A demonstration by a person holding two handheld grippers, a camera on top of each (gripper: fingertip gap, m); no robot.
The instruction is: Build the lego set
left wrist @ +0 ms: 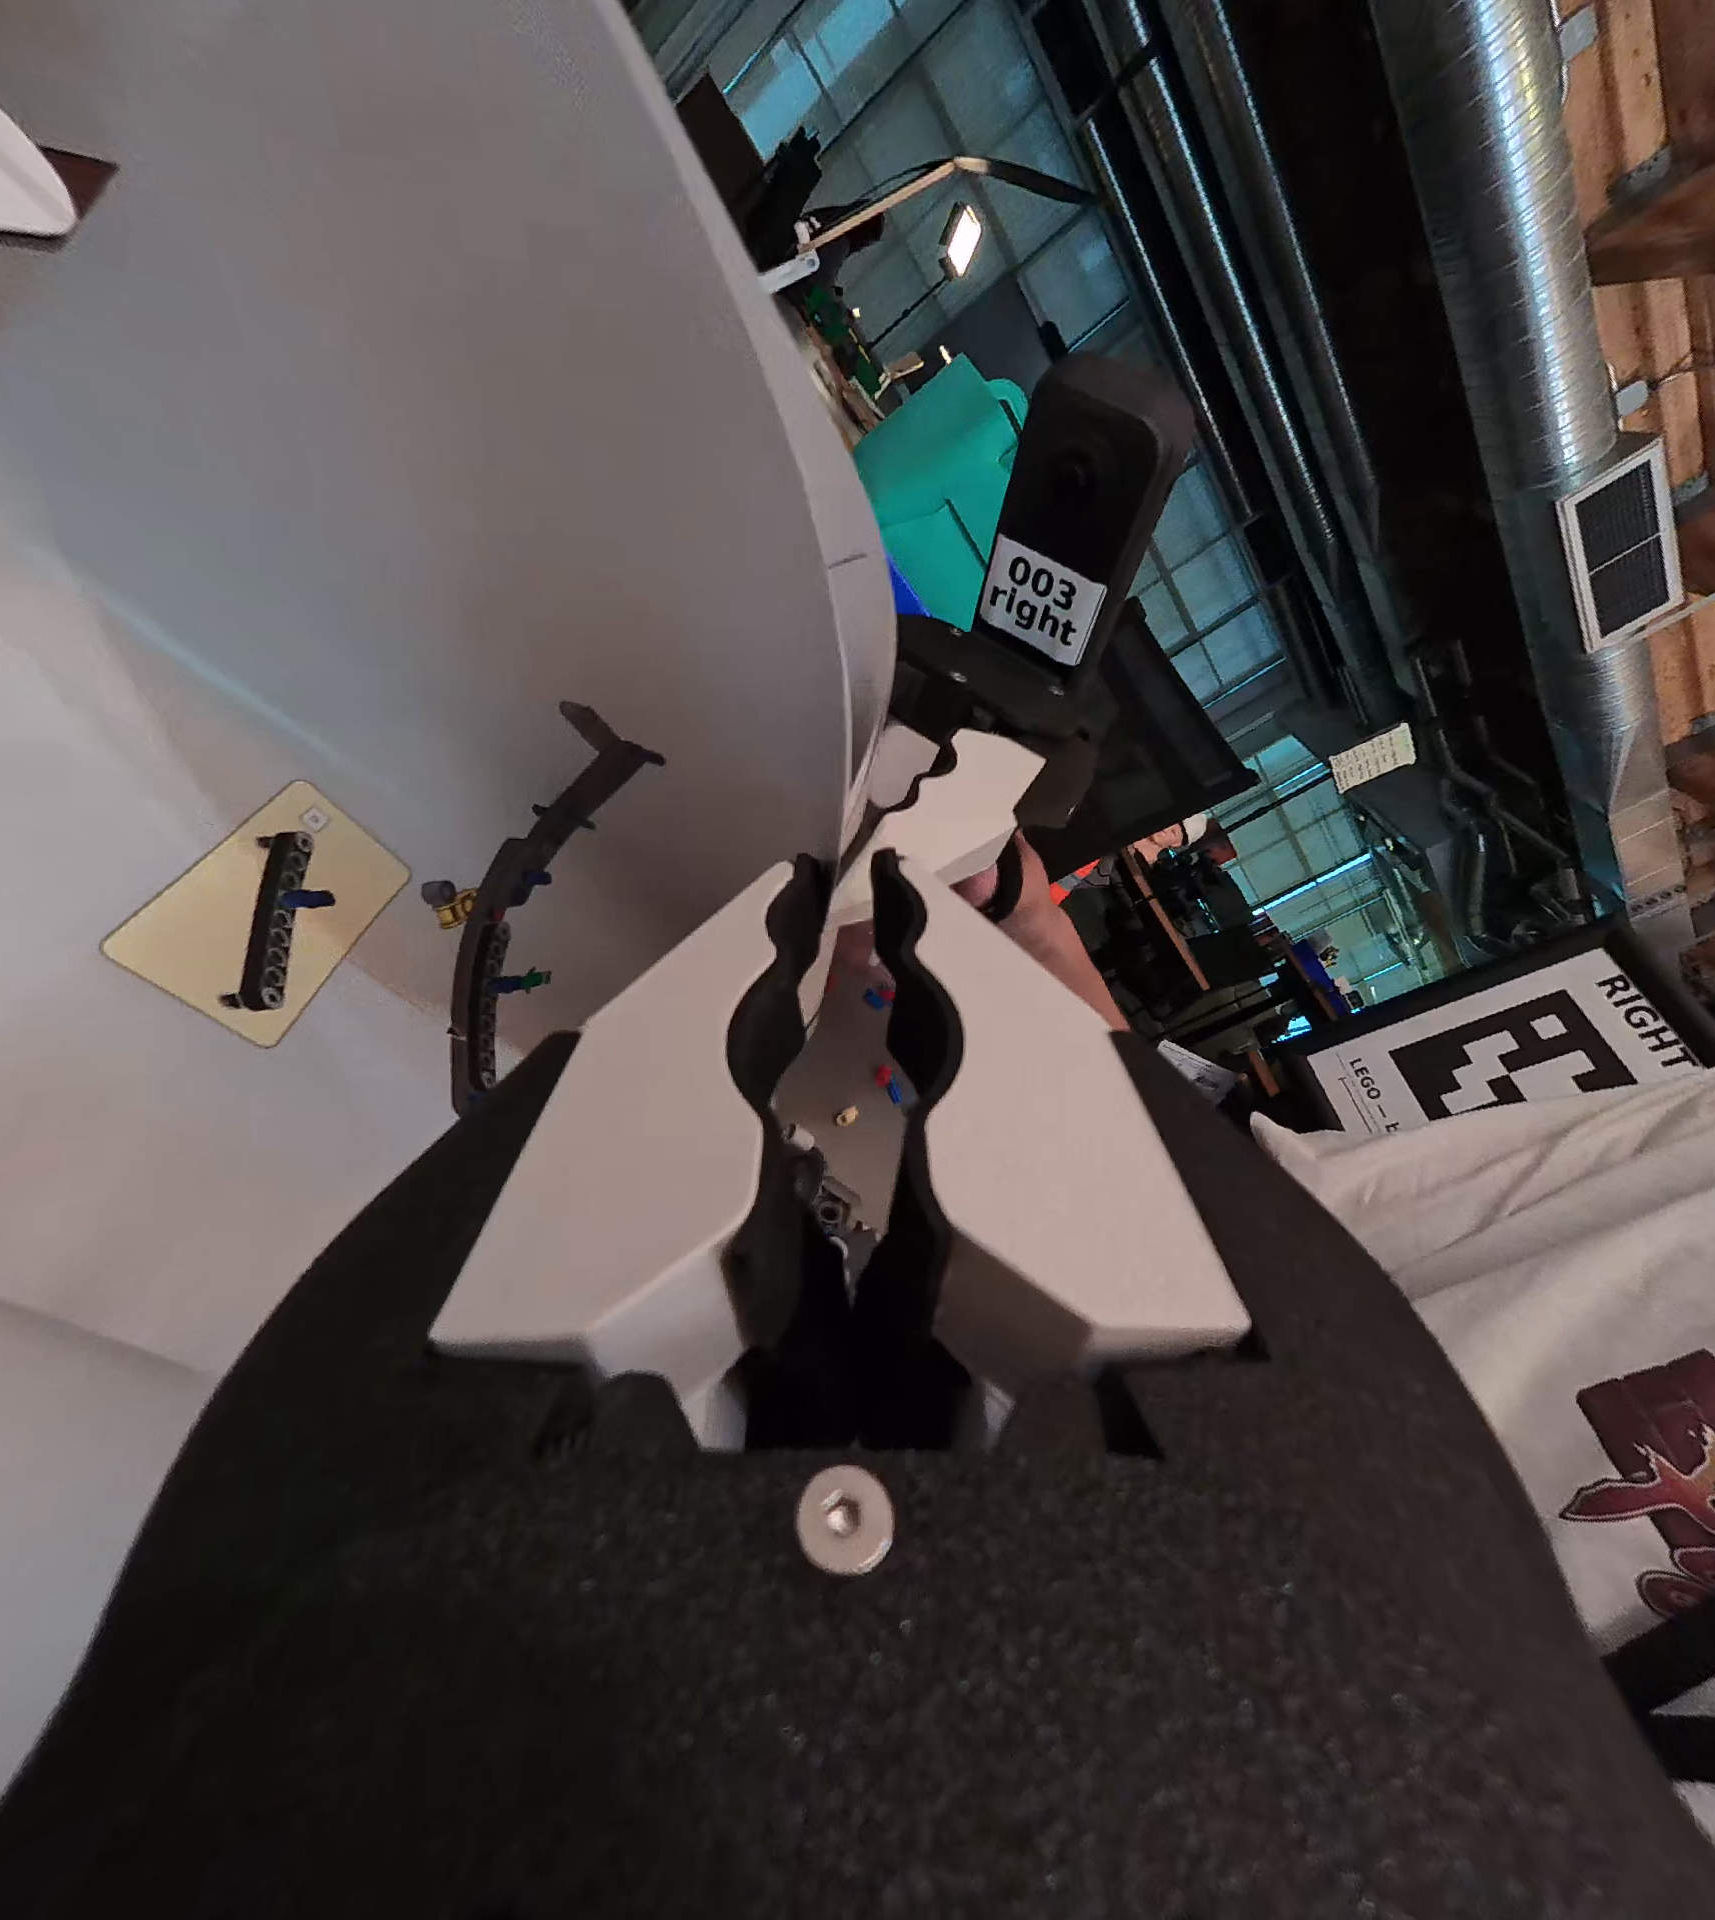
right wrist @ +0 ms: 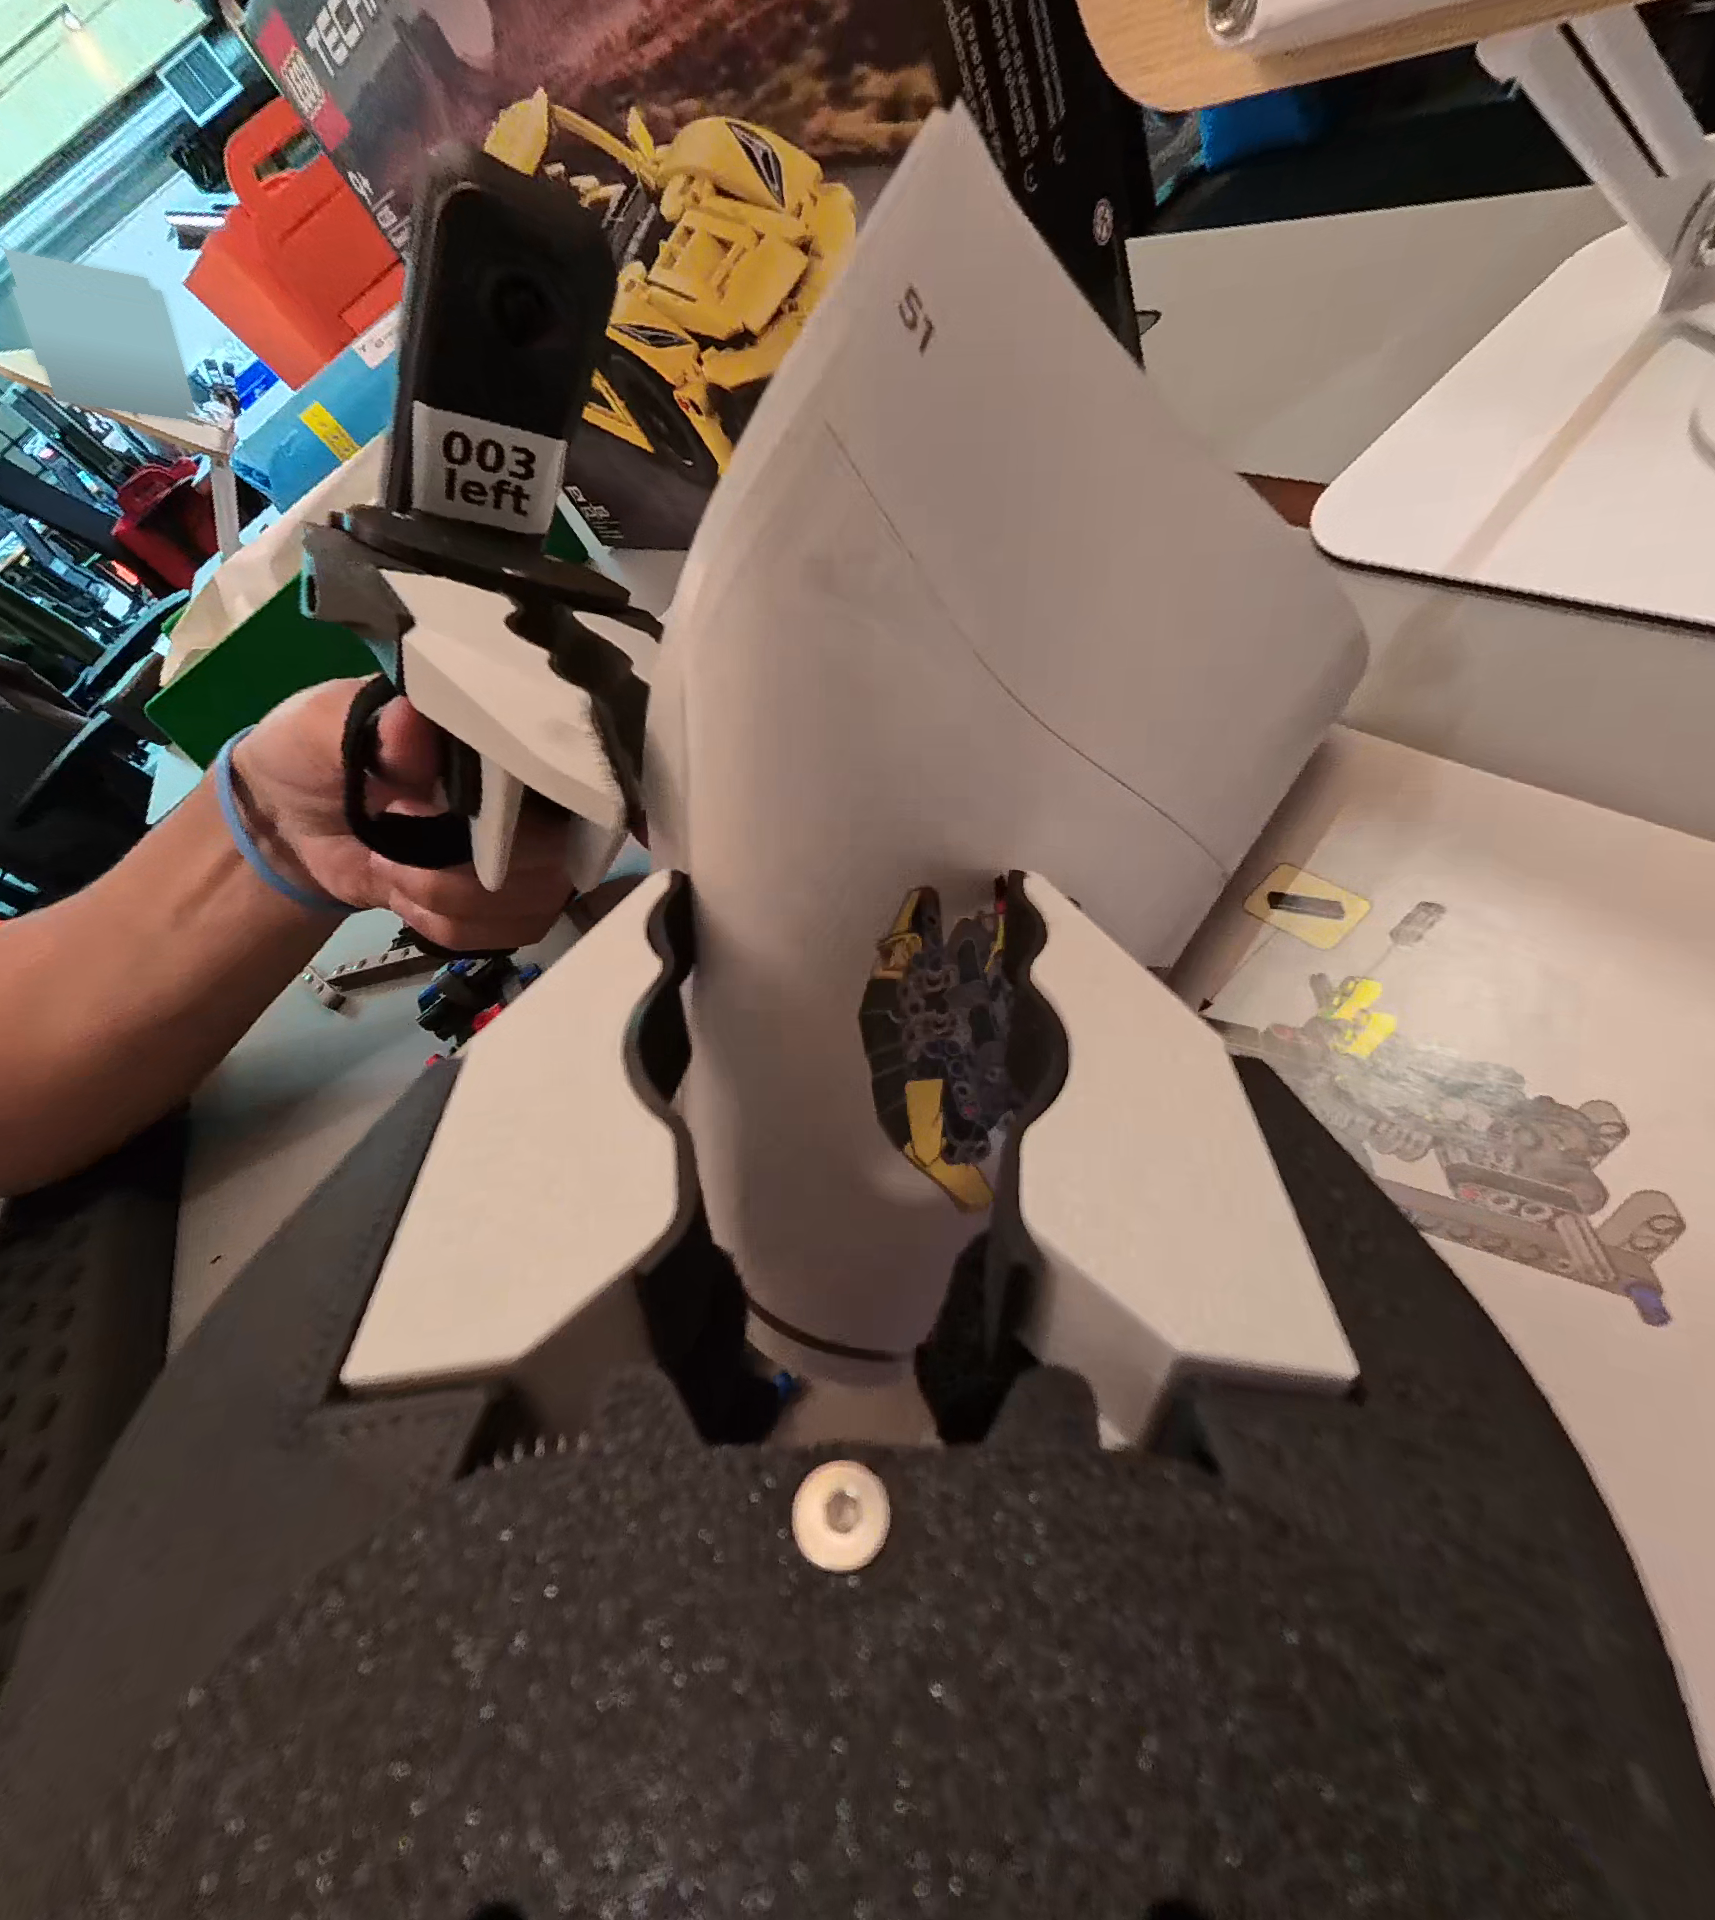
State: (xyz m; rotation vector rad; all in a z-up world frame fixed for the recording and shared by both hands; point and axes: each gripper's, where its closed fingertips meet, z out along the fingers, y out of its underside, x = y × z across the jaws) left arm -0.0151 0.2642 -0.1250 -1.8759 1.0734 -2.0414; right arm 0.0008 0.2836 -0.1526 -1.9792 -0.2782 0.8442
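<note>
Left wrist view, tongs: left gripper [left wrist: 845, 878] narrowed to a slim gap, its tips at the edge of a raised instruction page [left wrist: 365, 468]. It seems to pinch that edge, though the contact itself is hard to see.
Left wrist view, page: curls up across the upper left of the frame, its printed beam diagrams [left wrist: 276, 914] facing the camera. It is likely lifted so that the next building step can be read.
Left wrist view, Lego: loose pins [left wrist: 882, 1081] lie on the table, seen only through the slit between the fingers at centre frame.
Left wrist view, partner: right gripper [left wrist: 936, 810] sits just beyond the page edge, centre right.
Right wrist view, tongs: right gripper's jaws stand fairly wide with the curled page passing between them. It is not clamped and is probably guiding the sheet over.
Right wrist view, hand: a hand [right wrist: 396, 810] squeezes the left gripper's handle at centre left, its tips against the page's edge.
Right wrist view, Lego: dark pieces and a grey beam [right wrist: 365, 977] rest on the table [right wrist: 240, 1091] below that hand. The set's box [right wrist: 728, 260], picturing a yellow vehicle, stands at upper centre.
Only here: the open booklet [right wrist: 1455, 1091] lying flat at lower right, and the page's other face.
Only in the left view: how nearly closed the left tongs are.
</note>
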